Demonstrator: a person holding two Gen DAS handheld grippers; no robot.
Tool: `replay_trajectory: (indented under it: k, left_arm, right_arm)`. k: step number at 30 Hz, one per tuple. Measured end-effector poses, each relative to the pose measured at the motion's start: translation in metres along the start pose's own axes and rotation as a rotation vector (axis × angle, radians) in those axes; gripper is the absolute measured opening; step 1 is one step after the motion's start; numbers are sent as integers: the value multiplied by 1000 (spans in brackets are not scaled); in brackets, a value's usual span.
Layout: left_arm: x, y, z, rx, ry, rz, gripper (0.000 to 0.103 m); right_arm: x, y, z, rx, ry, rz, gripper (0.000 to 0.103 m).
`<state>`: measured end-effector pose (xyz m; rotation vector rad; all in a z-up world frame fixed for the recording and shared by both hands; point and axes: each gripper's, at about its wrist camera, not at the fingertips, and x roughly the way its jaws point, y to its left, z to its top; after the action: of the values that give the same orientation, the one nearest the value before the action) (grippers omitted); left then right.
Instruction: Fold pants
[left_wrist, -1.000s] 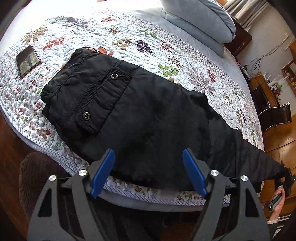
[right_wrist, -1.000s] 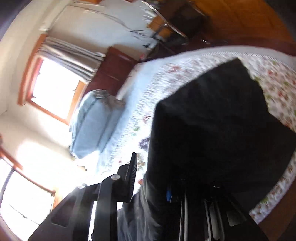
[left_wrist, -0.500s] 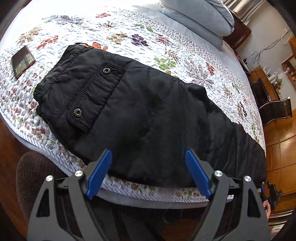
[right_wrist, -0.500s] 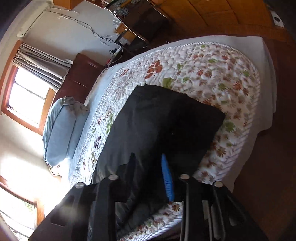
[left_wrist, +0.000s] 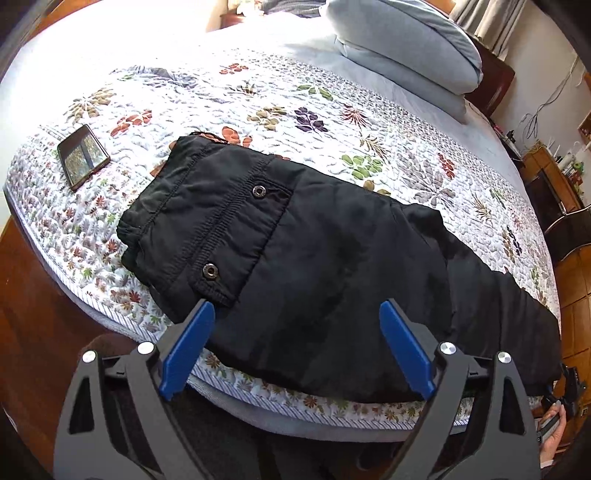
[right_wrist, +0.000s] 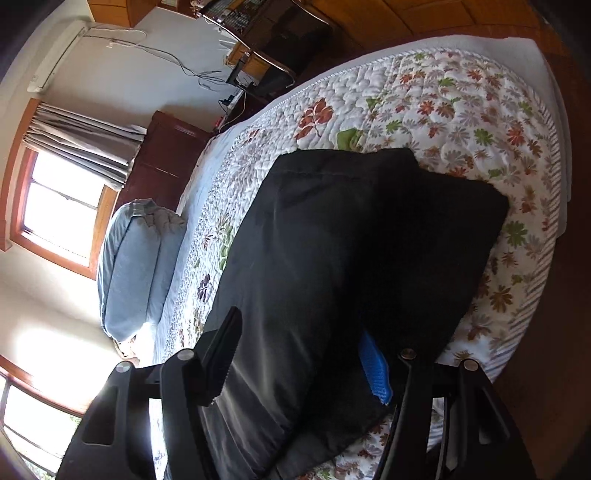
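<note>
While pants (left_wrist: 332, 266) lie halved lengthwise on bed (left_wrist: 258, 96), cuffs at 4 o'clock w/ crosswise folds left, left hand-held gripper (left_wrist: 295, 347) gapes empty, its jaws just widened; right hand-held gripper (right_wrist: 303, 354) straddles cuff, pads apart.

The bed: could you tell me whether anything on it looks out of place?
A phone lies on the quilt beyond the waistband of the pants. The pants lie flat along the near edge; nothing looks spilled or damaged.

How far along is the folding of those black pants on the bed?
Done: the black pants lie flat on the quilt, legs stacked lengthwise. In hand: nothing gripped; the left gripper hovers open over the seat, and the right gripper, just opened, straddles the leg end. Left: the crosswise folds.
</note>
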<state>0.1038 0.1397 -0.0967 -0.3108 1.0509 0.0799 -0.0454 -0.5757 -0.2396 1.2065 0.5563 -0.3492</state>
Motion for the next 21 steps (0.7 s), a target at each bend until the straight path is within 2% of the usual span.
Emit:
replay_trajectory:
  k: [1,3,6,12,15,18,21]
  left_arm:
    - [-1,0,1,5,-6,8,91]
    - [-1,-1,2,14,-13,16,94]
    - [-1,-4,1,27,-14,20,94]
    - [5,-8,-2,56,10,20,94]
    - [8,-8,-3,58,21,18,94]
    - [9,-7,-4,49,30,11,94]
    - [10,-3,-4,38,41,3,94]
  right_arm:
    - [3,2,0,-8,-9,-12,53]
    - [9,5,1,-29,-15,6,20]
    - [9,11,-1,-53,-17,17,5]
    - [-34,31,-6,-102,-52,80,4]
    - [-40,29,-6,-120,-38,57,4]
    - [-30,11,-7,-80,0,7,4]
    - [-20,1,-10,-66,2,-15,4]
